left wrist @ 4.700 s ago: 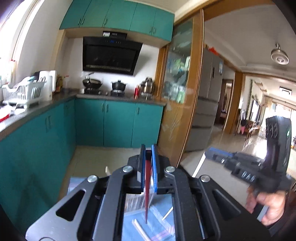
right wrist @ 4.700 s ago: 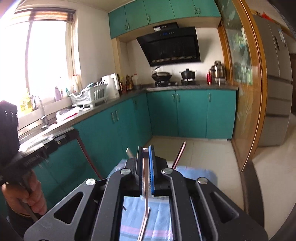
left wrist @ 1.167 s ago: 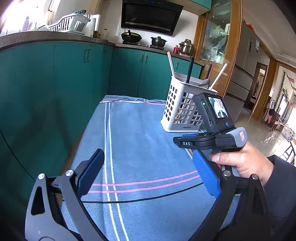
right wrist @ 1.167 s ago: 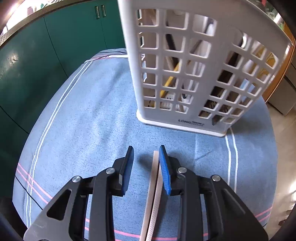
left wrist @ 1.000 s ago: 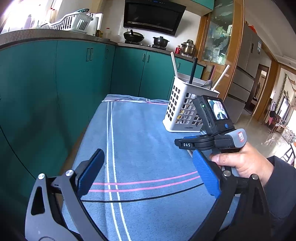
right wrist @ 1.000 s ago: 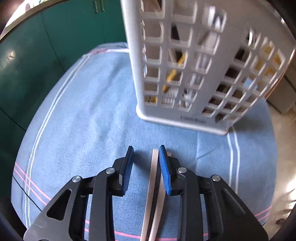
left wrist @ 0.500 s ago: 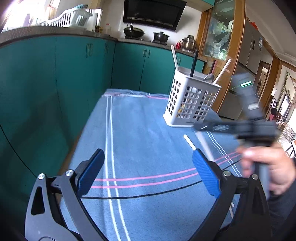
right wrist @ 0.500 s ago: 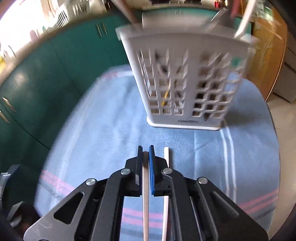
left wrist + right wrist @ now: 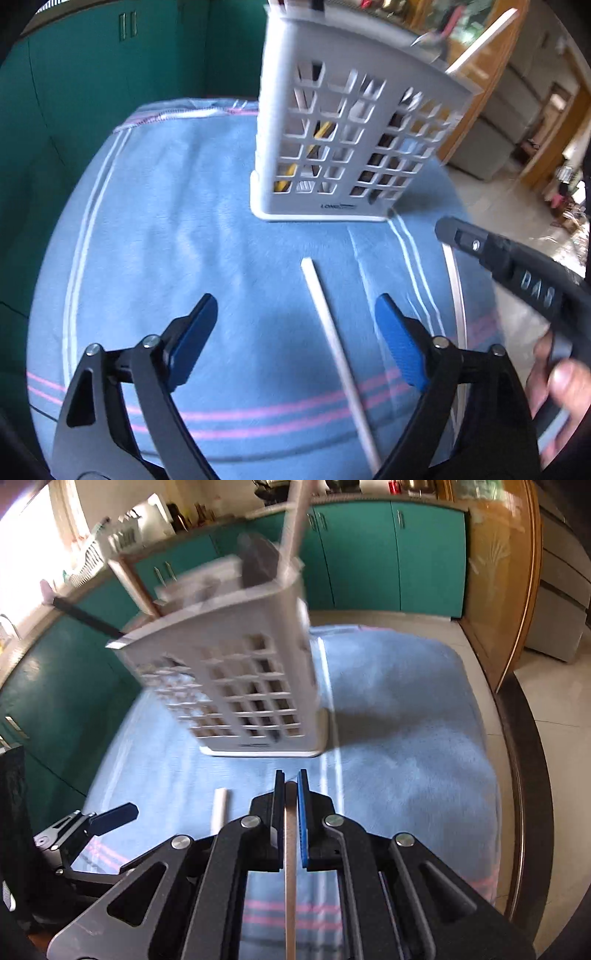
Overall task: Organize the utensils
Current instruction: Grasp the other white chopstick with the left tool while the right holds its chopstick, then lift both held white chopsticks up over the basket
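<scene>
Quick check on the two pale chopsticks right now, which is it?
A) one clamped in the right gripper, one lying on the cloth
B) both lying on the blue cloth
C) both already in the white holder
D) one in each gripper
A: the right gripper is shut on a chopstick, while the other chopstick lies on the blue cloth between the fingers of the open left gripper.

We see teal cabinets [image 9: 391, 554] along the kitchen walls and pale floor tiles [image 9: 546, 686]. Bright daylight pours through a window [image 9: 26, 546] on the left. A wood-framed glass partition [image 9: 495, 576] stands on the right.
</scene>
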{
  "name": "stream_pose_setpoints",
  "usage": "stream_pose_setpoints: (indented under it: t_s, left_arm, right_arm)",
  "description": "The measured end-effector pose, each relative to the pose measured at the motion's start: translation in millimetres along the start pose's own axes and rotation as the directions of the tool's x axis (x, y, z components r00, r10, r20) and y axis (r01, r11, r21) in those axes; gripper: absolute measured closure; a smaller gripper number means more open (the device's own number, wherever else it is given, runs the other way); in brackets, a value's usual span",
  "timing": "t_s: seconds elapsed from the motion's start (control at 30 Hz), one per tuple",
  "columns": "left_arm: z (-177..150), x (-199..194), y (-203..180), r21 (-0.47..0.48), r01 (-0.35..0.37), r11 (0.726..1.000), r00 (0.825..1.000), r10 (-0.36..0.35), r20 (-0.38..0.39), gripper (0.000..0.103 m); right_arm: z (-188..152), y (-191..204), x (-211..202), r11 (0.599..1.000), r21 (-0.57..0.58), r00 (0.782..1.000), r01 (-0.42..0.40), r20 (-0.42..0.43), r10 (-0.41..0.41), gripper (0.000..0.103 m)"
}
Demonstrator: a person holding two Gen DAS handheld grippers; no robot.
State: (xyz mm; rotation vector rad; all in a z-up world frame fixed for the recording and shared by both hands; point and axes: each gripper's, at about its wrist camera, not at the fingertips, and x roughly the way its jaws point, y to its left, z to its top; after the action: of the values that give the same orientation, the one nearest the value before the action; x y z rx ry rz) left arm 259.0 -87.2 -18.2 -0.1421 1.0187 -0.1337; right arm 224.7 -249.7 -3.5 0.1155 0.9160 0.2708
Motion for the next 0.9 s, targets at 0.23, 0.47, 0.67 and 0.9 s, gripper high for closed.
stream_pose_setpoints:
  t_s: [0.23,0.47,0.67,0.9]
  left_arm:
    - [14,41,-15,-0.011,-0.106,0.994,0.993,0.105,-0.059,0.064]
    - [20,48,-21,0.041,-0.148,0.988,0.988,0.15,-0.043,0.095]
    - [27,46,-2,0.017,-0.074,0.997,0.995,0.075,-0.06,0.097]
    - [25,5,16,0.025,-0.023,0.999,1.0,0.023,0.022,0.097]
  right_arm:
    - [4,-20,38,0.998,-0.042,0.995,0.043,-0.089,-0.047,0.096]
    - [7,-24,60,0.996,-0.074,0.984,0.049,-0.169,-0.061,0.096]
    - [9,-27,67,0.995,-0.085,0.976,0.058,-0.205,-0.075,0.094]
    - [11,-12,72,0.98,-0.158,0.963,0.124,-0.22,-0.158,0.088]
